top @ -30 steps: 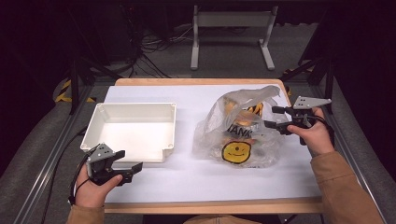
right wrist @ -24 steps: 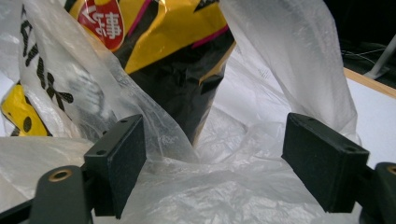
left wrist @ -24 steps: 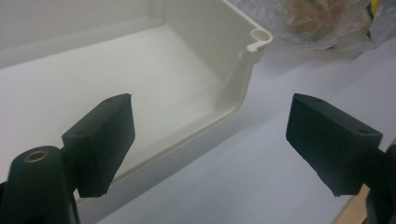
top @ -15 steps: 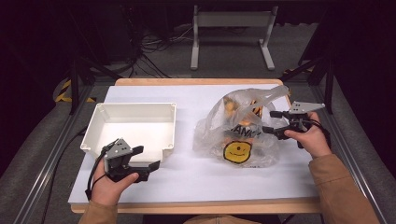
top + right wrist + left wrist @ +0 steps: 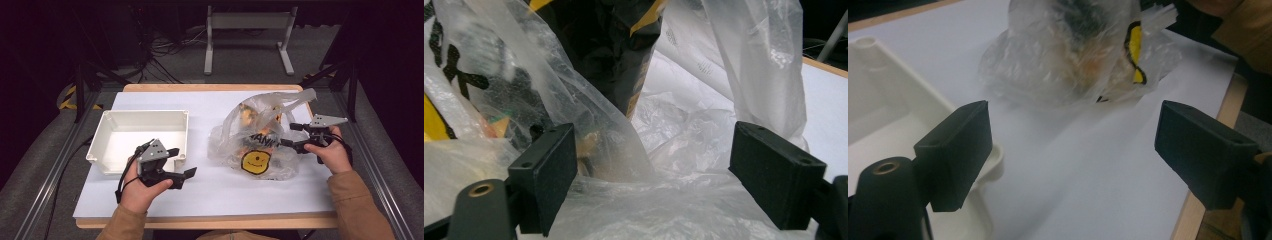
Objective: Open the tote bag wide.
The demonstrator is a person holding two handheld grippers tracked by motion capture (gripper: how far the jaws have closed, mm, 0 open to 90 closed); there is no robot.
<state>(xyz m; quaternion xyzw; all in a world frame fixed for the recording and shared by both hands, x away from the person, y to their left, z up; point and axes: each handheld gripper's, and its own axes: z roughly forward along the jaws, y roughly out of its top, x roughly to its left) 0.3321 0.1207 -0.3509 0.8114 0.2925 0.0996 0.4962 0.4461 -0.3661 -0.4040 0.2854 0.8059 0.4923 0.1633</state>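
A clear plastic bag [image 5: 260, 140] with a yellow smiley print lies right of centre on the table, with dark and orange packets inside. My right gripper [image 5: 296, 136] is open at the bag's right side, its jaws spread around folds of the bag's plastic [image 5: 664, 155]. My left gripper [image 5: 182, 162] is open over the paper near the front right corner of the white bin [image 5: 117, 140], holding nothing. In the left gripper view the bag [image 5: 1073, 55] lies ahead and the bin's corner [image 5: 883, 105] is at the left.
White paper [image 5: 220, 190] covers the wooden tabletop. The white bin is empty. A metal stand [image 5: 247, 30] and cables lie on the floor beyond the far edge. Dark rails run along both sides of the table.
My left gripper has moved right and forward, from the table's front left to beside the bin's front right corner. My right gripper has lowered slightly against the bag's right side.
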